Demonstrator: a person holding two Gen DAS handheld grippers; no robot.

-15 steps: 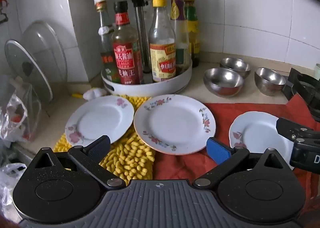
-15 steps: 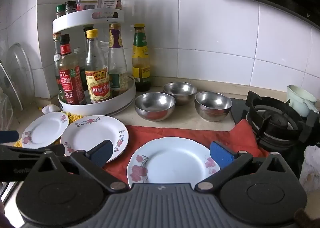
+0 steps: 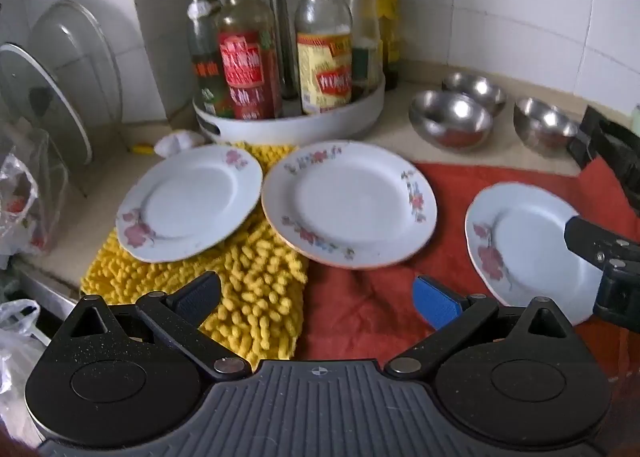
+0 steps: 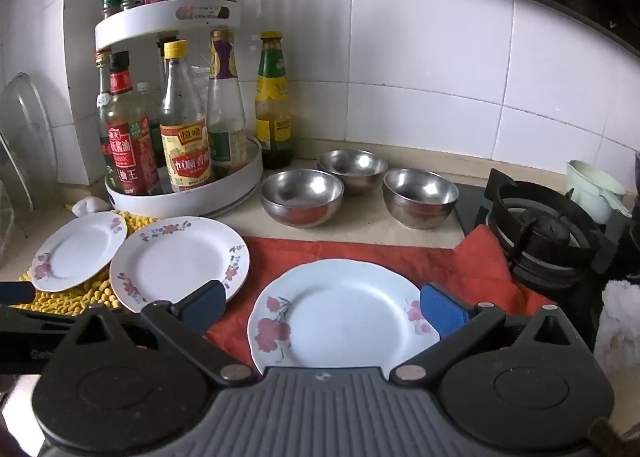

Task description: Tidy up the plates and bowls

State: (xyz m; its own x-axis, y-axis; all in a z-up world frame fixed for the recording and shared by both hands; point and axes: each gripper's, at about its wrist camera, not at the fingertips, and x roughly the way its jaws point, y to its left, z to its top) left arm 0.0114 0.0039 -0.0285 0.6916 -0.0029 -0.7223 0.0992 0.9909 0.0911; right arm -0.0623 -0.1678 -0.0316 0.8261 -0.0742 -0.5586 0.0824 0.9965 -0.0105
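Three white flowered plates lie on the counter: a left plate on a yellow mat, a larger middle plate and a right plate on a red cloth. Three steel bowls stand behind them. My left gripper is open and empty, above the mat and cloth, short of the middle plate. My right gripper is open and empty, with its fingers to either side of the right plate. The middle plate, left plate and bowls also show in the right wrist view.
A white turntable rack of sauce bottles stands behind the plates. Glass lids lean at the left wall. A gas burner and a pale cup are at the right. Plastic bags sit at the left edge.
My left gripper has moved forward and lower toward the plates, which look larger. My right gripper has barely moved.
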